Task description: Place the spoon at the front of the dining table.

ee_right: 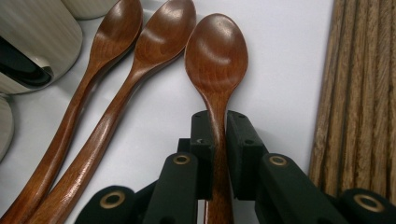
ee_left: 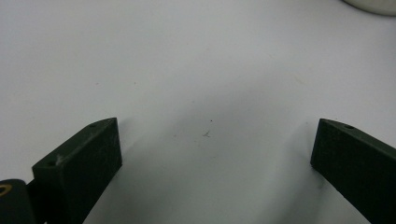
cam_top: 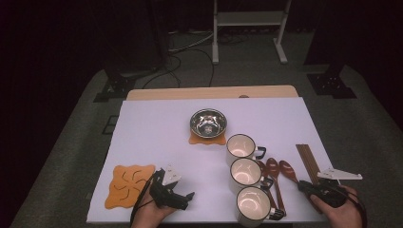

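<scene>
Spoon handle sits clamped between the two black jaws of the right gripper (ee_right: 217, 126), whose pads press on the neck just below the bowl of the rightmost wooden spoon (ee_right: 216, 56). That spoon is the landmark for the rest. It lies flat on the white table sheet (cam_top: 157, 128), bowl pointing away from the person, at the sheet's near right part (cam_top: 288, 170). Two more wooden spoons (ee_right: 116, 70) lie just to its left, their bowls near its bowl and their handles angling away toward the person. Left of those spoons stand three cream mugs (cam_top: 245, 172) in a row running from near to far, dark handles turned toward the spoons. Just right of the held spoon lies a bundle of brown wooden chopsticks (cam_top: 309, 160), apart from it with a strip of white sheet between. Farther away and to the left of the spoon a steel bowl (cam_top: 208, 122) rests on an orange coaster (cam_top: 197, 140). Well to the left of the spoon, past the mugs, a second orange coaster (cam_top: 127, 184) lies bare. Beside that coaster the left gripper (ee_left: 212, 149) is held low over bare sheet, its jaws wide apart with nothing between them.
</scene>
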`<action>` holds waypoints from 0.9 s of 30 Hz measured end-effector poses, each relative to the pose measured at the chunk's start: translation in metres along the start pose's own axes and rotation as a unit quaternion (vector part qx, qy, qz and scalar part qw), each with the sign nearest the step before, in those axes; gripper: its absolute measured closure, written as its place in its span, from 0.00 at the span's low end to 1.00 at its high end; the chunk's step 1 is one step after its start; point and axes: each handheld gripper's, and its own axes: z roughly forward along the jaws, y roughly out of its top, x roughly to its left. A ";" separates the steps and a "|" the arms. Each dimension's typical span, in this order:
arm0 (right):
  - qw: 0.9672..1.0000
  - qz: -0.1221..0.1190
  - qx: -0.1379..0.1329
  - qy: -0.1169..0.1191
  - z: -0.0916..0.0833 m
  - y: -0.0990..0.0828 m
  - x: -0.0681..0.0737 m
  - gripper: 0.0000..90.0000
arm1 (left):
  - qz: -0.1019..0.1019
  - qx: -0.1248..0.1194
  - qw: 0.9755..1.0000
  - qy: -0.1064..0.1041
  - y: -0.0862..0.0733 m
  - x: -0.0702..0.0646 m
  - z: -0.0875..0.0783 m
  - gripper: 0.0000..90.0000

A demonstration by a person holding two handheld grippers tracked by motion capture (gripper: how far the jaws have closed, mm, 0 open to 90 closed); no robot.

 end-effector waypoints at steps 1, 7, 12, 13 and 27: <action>1.000 0.001 0.001 0.000 0.000 0.000 0.000 0.90 | 0.000 0.000 1.000 0.000 0.000 0.000 0.000 0.01; 1.000 -0.001 0.002 0.000 -0.001 0.002 0.000 0.90 | 0.000 0.000 1.000 0.000 0.000 0.000 0.000 0.01; 1.000 -0.001 0.004 -0.001 -0.002 0.004 -0.001 0.90 | 0.000 0.000 1.000 0.000 0.000 0.000 0.000 0.01; 1.000 0.000 0.003 -0.001 -0.002 0.004 -0.001 0.90 | 0.000 0.000 1.000 0.000 0.000 0.000 0.000 0.01; 1.000 -0.003 -0.012 -0.006 -0.005 0.015 -0.004 0.90 | 0.000 0.000 1.000 0.000 0.000 0.000 0.000 0.01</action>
